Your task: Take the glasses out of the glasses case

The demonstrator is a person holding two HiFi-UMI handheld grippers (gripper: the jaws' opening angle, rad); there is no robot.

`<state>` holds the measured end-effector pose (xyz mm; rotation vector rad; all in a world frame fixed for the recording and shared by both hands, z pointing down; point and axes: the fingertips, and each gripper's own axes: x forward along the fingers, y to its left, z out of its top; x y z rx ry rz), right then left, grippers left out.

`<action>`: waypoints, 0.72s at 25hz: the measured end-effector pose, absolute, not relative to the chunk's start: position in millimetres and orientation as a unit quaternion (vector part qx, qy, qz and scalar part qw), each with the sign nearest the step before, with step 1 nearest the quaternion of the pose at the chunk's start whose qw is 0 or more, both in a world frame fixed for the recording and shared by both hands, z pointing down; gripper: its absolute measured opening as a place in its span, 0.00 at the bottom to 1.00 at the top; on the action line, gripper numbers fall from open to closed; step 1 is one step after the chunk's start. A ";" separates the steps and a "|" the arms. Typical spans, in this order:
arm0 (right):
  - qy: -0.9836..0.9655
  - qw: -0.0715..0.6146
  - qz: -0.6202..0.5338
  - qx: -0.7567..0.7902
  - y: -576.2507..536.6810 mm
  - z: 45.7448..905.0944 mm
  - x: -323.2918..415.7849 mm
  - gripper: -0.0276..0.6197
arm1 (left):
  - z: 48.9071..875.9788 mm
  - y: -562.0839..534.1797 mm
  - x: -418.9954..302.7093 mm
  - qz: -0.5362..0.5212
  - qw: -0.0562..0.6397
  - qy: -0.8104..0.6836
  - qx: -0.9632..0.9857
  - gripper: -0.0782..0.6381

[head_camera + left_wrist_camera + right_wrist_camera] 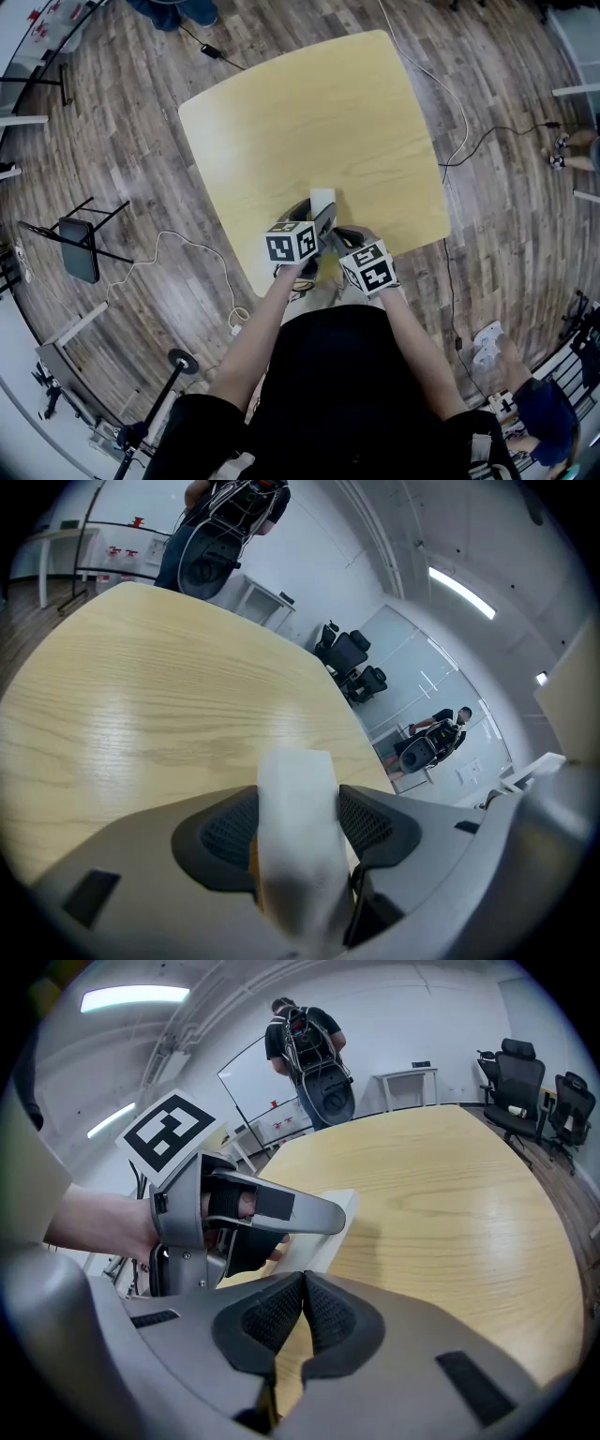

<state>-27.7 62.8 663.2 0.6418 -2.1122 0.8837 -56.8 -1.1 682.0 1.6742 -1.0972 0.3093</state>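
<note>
A white glasses case (322,199) is held above the near edge of the pale wooden table (309,122). My left gripper (319,217) is shut on it. In the left gripper view the case (298,836) fills the gap between both dark pads of the left gripper (297,827), and a thin orange sliver shows at its left side. My right gripper (343,238) sits just right of the case; its pads meet with nothing between them (303,1302). From the right gripper view the case (330,1232) sticks out past the left gripper (246,1215). The glasses are not visible.
The tabletop beyond the case is bare wood. Cables (450,112) run over the plank floor, and a folding stand (77,246) is at the left. Office chairs (539,1082) stand past the table's far side, and a person (305,1049) is at the back.
</note>
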 end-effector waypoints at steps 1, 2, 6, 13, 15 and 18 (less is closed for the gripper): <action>-0.824 0.373 0.345 0.251 62.7 663.2 -28.0 0.07 | 681.9 -1.2 -57.0 0.130 0.529 -0.459 0.702 0.50; -0.824 0.372 0.345 0.252 62.8 663.5 -27.6 0.07 | 682.0 -1.3 -56.8 0.130 0.528 -0.459 0.702 0.50; -0.821 0.370 0.352 0.256 63.4 665.7 -26.0 0.07 | 684.0 -0.6 -55.7 0.131 0.531 -0.457 0.701 0.50; -0.805 0.402 0.341 0.274 60.6 683.0 -14.9 0.07 | 684.0 -3.2 -53.6 0.132 0.532 -0.449 0.706 0.50; -0.802 0.392 0.358 0.274 60.9 685.8 -14.4 0.07 | 683.8 -3.5 -51.3 0.131 0.533 -0.446 0.707 0.51; -0.804 0.395 0.353 0.270 60.8 686.4 -18.7 0.07 | 683.6 -3.7 -51.7 0.128 0.535 -0.444 0.707 0.51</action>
